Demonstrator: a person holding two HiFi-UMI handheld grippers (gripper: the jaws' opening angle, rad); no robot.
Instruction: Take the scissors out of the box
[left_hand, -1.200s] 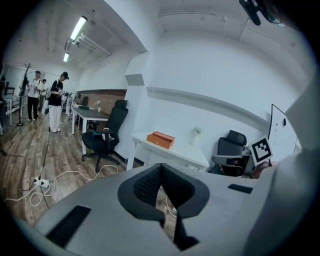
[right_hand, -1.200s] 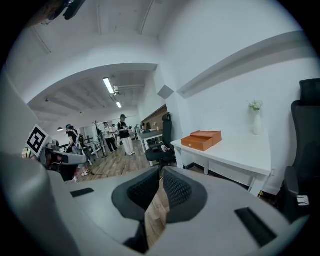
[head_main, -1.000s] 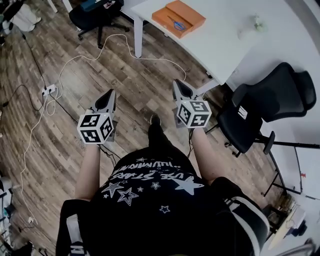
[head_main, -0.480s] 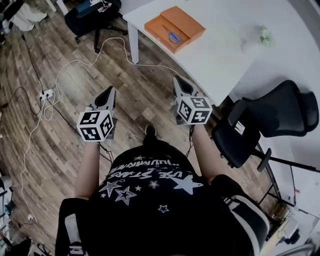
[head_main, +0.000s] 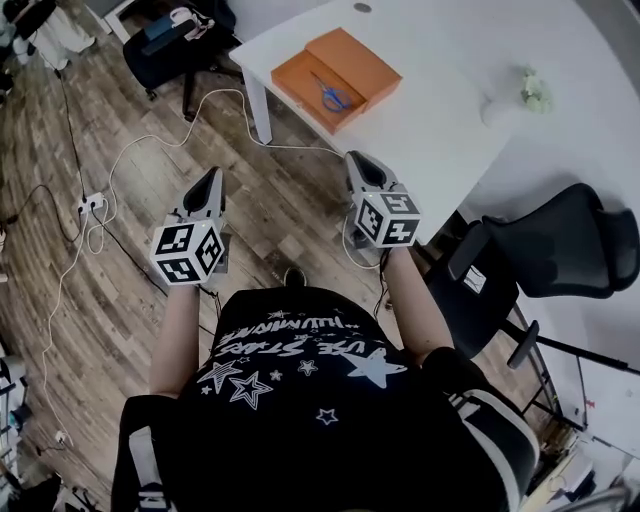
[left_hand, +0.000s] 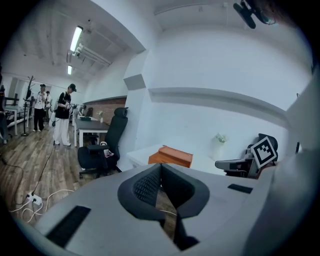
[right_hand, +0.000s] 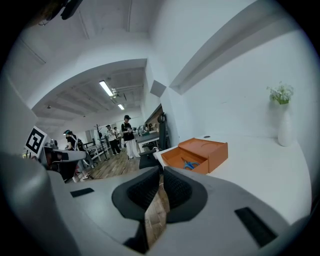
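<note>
An open orange box (head_main: 345, 62) lies on the white table (head_main: 450, 110), with blue-handled scissors (head_main: 328, 92) lying in its shallow tray. Both grippers are held over the wooden floor, short of the table. The left gripper (head_main: 210, 180) is shut and holds nothing; the box (left_hand: 170, 156) lies ahead of it, slightly to the right. Nearer the table's corner, the right gripper (head_main: 358, 162) is shut too, with nothing between its jaws. In the right gripper view the box (right_hand: 210, 150) and the scissors (right_hand: 189, 164) lie just ahead and to the right.
A black office chair (head_main: 545, 240) stands right of the person, another chair (head_main: 175, 40) at the far left of the table. A white cable (head_main: 150, 140) and power strip (head_main: 92, 205) lie on the floor. A white vase (head_main: 500, 108) stands on the table. People (left_hand: 64, 120) stand far off.
The person has stepped toward the table, so the box and scissors sit closer and lower in the head view. Both grippers keep their pose and stay shut.
</note>
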